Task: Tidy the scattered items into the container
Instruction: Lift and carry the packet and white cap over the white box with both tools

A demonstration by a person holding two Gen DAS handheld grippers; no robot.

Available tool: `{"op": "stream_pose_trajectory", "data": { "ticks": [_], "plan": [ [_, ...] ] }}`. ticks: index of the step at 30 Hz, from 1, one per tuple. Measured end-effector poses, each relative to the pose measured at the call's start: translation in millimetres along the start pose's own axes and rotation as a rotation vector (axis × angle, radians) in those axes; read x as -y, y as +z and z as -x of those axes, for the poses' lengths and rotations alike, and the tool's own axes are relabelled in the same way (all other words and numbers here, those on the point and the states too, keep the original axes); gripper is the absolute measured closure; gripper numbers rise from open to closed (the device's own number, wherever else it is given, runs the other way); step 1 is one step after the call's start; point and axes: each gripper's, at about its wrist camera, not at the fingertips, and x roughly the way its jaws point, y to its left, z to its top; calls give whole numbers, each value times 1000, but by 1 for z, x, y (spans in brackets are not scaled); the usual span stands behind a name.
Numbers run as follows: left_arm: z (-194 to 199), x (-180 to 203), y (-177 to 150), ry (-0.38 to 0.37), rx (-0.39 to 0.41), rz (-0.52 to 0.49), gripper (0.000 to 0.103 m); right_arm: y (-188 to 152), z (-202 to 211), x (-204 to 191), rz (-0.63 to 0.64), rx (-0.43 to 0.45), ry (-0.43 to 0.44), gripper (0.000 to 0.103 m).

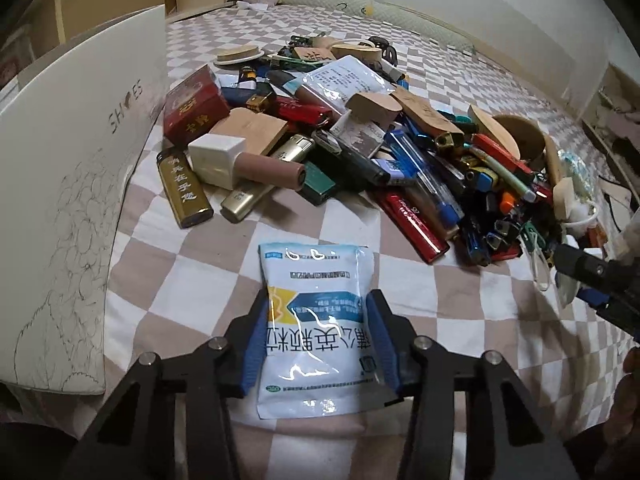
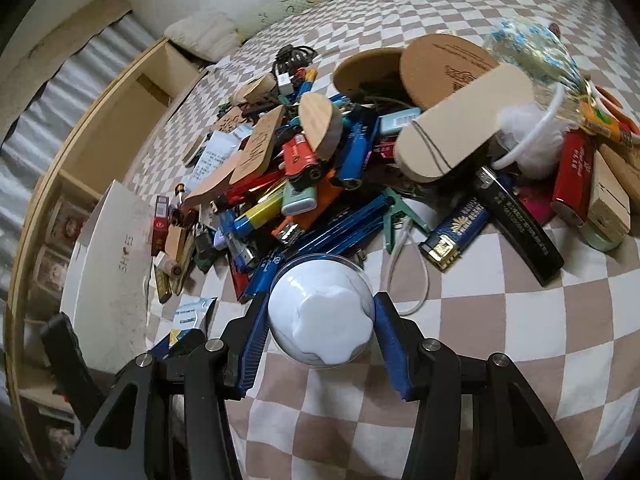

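1. Sachet [image 1: 316, 316]: flat white-and-blue foil pack w/ upside-down print and a yellow corner patch, lying on the checked bedsheet [image 1: 180, 264] just in front of the pile of lighters [image 1: 360, 152].
2. Left hand-held gripper [image 1: 320, 340]: blue pads sit against both long edges of the sachet, jaws partly closed on it, gripped.
3. Ball [image 2: 322, 316]: glossy white sphere w/ faint grey marbling, clear rim round its top, at the near edge of the pile.
4. Right hand-held gripper [image 2: 322, 332]: pads on either side of the ball, partly closed, clamped on it.
5. Shoe box [image 1: 76, 160]: white, "SHOES" lettering and line-drawn flowers on its side, just left of the pile.
6. Left wrist view only: red cigarette pack [image 1: 196, 106], gold lighter [image 1: 184, 188], pink tube w/ white cap [image 1: 244, 164] at the pile's box side.
7. Right wrist view only: round wooden discs [image 2: 448, 68], black lighter [image 2: 520, 224], white cord loop [image 2: 404, 268] on the pile's far side from the box; sachet shows there only as a corner.
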Motion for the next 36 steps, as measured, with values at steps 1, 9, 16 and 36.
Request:
{"op": "stream_pose_trajectory", "data": {
  "ticks": [1, 9, 16, 36],
  "plan": [
    [1, 0, 0, -9, -1, 4, 57, -1, 0, -1, 3, -1, -1, 50],
    [12, -9, -7, -43, -7, 28, 57, -1, 6, -2, 14, 10, 4, 50],
    [25, -20, -2, -57, 17, 37, 57, -8, 13, -8, 28, 19, -14, 50],
    [99, -28, 31, -123, 207, 6, 57, 0, 55, -45, 74, 132, -21, 50]
  ]
}}
